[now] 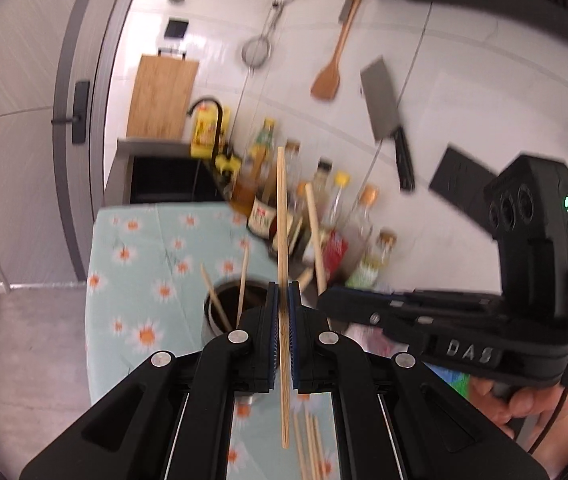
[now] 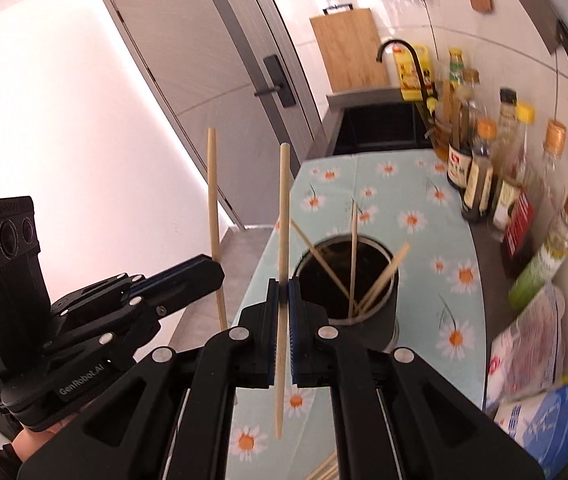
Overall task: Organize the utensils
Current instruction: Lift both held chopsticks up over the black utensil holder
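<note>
In the left wrist view my left gripper [image 1: 283,292] is shut on one wooden chopstick [image 1: 282,220], held upright above the flowered tablecloth [image 1: 139,248]. My right gripper [image 1: 326,300] reaches in from the right, shut on a second chopstick [image 1: 314,224]. In the right wrist view the right gripper [image 2: 284,288] clamps its chopstick [image 2: 284,200] near the middle. The left gripper [image 2: 213,270] holds its own chopstick [image 2: 213,184] beside it. A dark round holder [image 2: 386,326], also seen low in the left view [image 1: 208,326], stands just beyond both grippers with several chopsticks leaning inside. Loose chopsticks [image 1: 308,448] lie on the cloth below.
Sauce and oil bottles [image 2: 480,176] crowd the wall side of the counter, with food bags [image 2: 540,404] nearer. A black sink [image 2: 380,128] and faucet [image 2: 404,52] lie beyond the cloth, with a wooden board [image 2: 348,52] behind them. A cleaver [image 1: 384,100] and spatula [image 1: 330,76] hang on the wall. The counter edge drops to the floor on the door side.
</note>
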Demonstrator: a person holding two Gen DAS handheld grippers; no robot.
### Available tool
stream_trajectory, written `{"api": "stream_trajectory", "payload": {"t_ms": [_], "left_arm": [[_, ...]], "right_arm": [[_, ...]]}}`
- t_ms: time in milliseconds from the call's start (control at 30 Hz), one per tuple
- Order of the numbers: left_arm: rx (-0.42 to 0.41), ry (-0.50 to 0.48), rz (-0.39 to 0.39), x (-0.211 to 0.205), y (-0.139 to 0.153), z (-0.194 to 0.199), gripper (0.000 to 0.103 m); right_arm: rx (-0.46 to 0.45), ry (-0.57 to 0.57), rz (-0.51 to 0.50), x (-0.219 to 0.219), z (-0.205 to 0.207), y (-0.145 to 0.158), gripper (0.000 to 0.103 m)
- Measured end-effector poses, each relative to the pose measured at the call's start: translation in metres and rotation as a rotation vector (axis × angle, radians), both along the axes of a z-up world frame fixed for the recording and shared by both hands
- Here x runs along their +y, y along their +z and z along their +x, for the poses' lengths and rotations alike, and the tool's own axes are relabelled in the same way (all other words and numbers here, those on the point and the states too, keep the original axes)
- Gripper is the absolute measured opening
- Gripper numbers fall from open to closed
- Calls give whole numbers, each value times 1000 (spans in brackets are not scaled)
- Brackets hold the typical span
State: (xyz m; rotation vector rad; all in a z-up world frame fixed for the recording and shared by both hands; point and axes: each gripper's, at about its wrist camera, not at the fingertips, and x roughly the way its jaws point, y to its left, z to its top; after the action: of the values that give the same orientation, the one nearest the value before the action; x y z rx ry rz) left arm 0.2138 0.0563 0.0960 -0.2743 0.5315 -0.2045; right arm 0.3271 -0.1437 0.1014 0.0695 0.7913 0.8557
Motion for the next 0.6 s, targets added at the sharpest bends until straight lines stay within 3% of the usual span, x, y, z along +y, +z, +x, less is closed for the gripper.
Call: {"api": "stream_trajectory", "payload": {"t_ms": [267,600], "left_arm": [[-155,47,-18,17,21,27,4],[-137,110,-55,28,-2,68,4]], "right_arm": [[-127,-49,84,2,30,26,6],[-165,-103,151,-4,64,11,6]]}}
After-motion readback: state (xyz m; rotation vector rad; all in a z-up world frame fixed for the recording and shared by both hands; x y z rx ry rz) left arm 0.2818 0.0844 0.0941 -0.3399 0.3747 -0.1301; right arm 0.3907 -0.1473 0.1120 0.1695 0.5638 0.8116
